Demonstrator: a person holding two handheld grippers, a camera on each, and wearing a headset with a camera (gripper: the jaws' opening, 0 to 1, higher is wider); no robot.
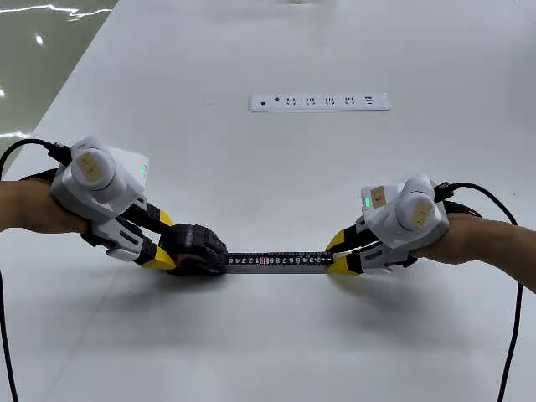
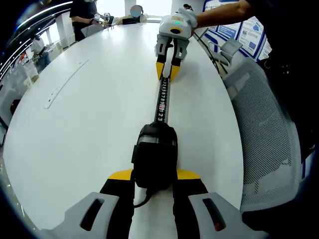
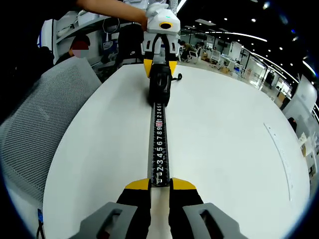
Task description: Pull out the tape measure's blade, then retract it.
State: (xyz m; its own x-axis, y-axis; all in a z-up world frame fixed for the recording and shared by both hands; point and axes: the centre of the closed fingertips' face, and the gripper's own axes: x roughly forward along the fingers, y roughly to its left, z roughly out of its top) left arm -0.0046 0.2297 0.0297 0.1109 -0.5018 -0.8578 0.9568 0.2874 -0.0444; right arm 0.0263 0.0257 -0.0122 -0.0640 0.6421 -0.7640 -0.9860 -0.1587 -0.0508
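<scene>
Blade point(image 1: 276, 260) drawn out of the tape measure point(image 1: 197, 249) on a white table point(image 1: 268, 343)
In the head view the left gripper point(image 1: 163, 241) sits at about 8 o'clock, its jaws closed against the sides of the black tape measure, which rests on the table. The blade runs from it towards 3 o'clock, lying flat along the table with its numbers up. At about 4 o'clock the right gripper point(image 1: 337, 255) has its jaws drawn nearly together, pinching the blade's free end between the yellow tips. A white power strip point(image 1: 319, 102) lies well apart at 12 o'clock, and a mesh chair point(image 3: 45, 114) stands beside the table at 9 o'clock in the right gripper view
</scene>
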